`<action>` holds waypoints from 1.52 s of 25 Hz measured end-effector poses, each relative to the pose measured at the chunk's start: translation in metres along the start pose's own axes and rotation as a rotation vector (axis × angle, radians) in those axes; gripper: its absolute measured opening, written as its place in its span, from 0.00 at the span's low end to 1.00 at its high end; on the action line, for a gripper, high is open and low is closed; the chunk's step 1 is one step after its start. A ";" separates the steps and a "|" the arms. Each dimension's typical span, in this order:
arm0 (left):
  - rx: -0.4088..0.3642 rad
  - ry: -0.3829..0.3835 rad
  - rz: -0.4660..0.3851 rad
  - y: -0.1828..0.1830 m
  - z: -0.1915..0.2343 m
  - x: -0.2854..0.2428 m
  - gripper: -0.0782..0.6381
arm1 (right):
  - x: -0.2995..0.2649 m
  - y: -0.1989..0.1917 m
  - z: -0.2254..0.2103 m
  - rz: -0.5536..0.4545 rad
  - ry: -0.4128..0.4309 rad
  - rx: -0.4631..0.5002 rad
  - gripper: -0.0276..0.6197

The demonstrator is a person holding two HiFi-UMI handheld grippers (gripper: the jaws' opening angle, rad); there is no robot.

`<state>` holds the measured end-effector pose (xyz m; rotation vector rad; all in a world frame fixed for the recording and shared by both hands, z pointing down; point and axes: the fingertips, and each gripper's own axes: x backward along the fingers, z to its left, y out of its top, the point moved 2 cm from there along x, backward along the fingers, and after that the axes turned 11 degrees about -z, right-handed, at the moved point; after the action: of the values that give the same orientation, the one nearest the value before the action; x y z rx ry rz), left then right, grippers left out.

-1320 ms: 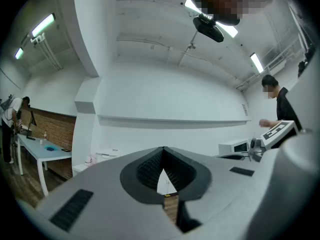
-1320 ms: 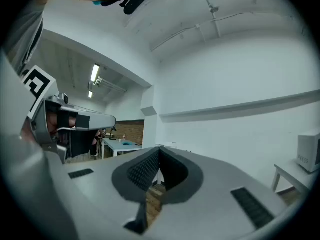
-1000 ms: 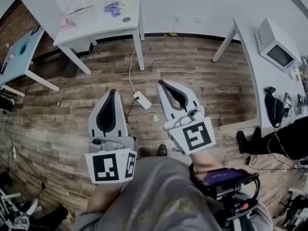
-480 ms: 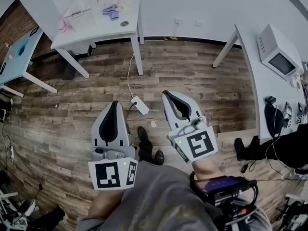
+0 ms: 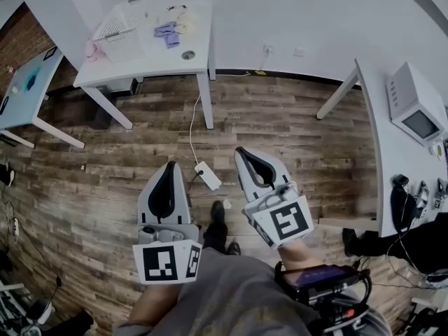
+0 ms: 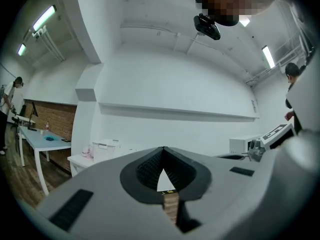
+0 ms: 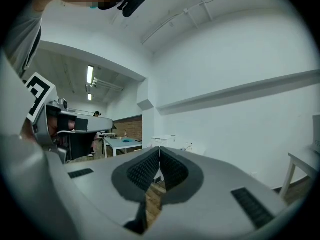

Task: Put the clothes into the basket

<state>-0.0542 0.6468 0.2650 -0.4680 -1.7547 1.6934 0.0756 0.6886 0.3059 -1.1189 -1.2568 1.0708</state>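
Two grippers hang over the floor, the left gripper (image 5: 168,166) and the right gripper (image 5: 241,151), each with jaws clenched on nothing. Well ahead of both jaws, one white counter (image 5: 150,61) carries one basket (image 5: 119,25). Two clothes lie just beside it: one purple garment (image 5: 166,32) and one pale garment (image 5: 180,15).

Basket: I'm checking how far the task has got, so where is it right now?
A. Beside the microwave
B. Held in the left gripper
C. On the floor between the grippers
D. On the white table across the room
D: the basket stands on the white table next to the purple clothes. The left gripper and right gripper are shut, empty and over the wooden floor.
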 end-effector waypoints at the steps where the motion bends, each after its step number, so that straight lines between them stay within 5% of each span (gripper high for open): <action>1: -0.001 0.000 0.004 -0.003 0.006 -0.010 0.12 | -0.011 -0.003 -0.005 0.016 -0.005 -0.004 0.05; 14: -0.002 -0.025 -0.056 -0.011 0.077 -0.132 0.12 | -0.149 -0.007 -0.046 -0.057 0.026 0.026 0.05; 38: -0.010 -0.010 -0.045 -0.044 0.117 -0.243 0.12 | -0.257 -0.031 -0.115 -0.063 0.036 0.025 0.05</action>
<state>0.0529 0.3956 0.2643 -0.4225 -1.7685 1.6586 0.1818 0.4257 0.2983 -1.0683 -1.2387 1.0126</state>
